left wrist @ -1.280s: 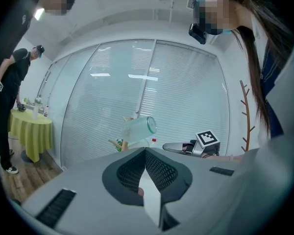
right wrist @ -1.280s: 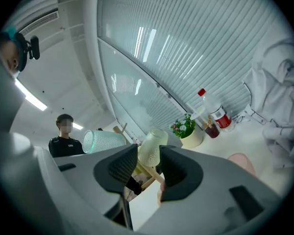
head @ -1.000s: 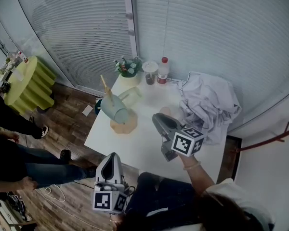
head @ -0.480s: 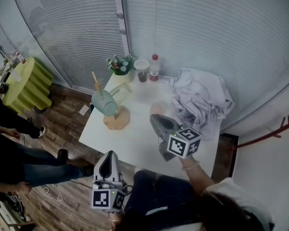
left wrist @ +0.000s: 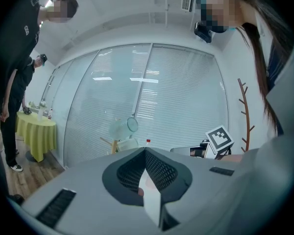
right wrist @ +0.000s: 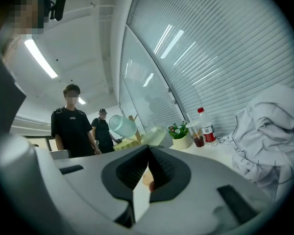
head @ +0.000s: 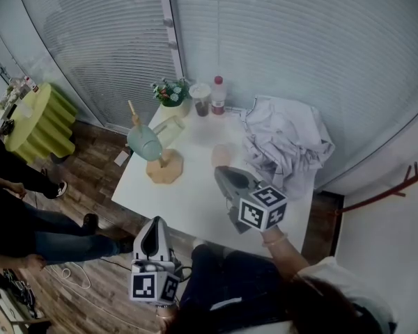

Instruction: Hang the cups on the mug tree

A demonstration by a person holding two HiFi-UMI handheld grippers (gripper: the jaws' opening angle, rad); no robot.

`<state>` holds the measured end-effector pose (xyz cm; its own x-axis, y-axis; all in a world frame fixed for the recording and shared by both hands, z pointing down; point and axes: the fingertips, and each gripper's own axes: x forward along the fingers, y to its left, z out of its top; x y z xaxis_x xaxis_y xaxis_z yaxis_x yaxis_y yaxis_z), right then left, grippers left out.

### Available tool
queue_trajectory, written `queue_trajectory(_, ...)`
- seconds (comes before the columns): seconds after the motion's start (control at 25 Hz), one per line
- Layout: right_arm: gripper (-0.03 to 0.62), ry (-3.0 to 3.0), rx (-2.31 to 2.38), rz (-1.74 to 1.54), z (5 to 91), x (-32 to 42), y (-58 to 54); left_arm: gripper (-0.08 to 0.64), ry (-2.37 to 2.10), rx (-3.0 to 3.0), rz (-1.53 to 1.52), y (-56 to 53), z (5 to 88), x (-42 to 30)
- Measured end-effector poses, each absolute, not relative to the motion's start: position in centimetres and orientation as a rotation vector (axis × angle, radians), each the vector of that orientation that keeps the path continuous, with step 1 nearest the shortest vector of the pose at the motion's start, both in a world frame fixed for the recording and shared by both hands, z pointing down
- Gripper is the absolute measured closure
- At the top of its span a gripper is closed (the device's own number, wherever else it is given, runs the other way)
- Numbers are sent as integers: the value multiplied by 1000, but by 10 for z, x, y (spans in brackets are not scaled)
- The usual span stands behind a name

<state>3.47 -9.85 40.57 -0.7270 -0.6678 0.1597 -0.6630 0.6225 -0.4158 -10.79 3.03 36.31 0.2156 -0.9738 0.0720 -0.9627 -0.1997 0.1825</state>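
Right gripper (head: 223,175): jaws just closed, now pressed together with nothing between them; held over the tabletop (head: 188,199), to the right of the mug tree (head: 164,167).
Left gripper (head: 155,225): jaws pressed together, empty; off the tabletop's near edge, over the wooden floor (head: 90,160), on the person's side of the mug tree.
Writing: the red-capped bottle (head: 217,94) carries a red label, print too small to read; the marker cube (head: 259,209) on each gripper bears black-and-white squares, no letters.
Edges: the mug tree's wooden base sits near the tabletop's left edge.
Open room: bare tabletop between the mug tree and the white cloth (head: 285,141), and along the near edge.
Cups, count: three. One pale blue cup (head: 143,142) hangs tilted on the mug tree's left side. One pale green cup (head: 169,129) hangs on its far right side. One peach cup (head: 221,154) stands on the tabletop right of the mug tree, apart from it.
Other vessels, count: one lidded drink cup (head: 200,98), one bottle, one flower pot (head: 171,93), in a row at the far edge behind the mug tree.
Cloth, count: one, crumpled, filling the tabletop's right side, well apart from the mug tree.
Beyond the tabletop: one yellow-green draped table (head: 40,120) left of the mug tree, across the floor; one dark red coat stand (head: 397,190) far to its right.
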Motion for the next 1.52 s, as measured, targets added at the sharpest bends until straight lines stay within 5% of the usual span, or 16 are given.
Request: queue_trajectory(1.52,597,2970,-1324,-287,409,94,-73,565,-1907,2287,-211,50,346,-53)
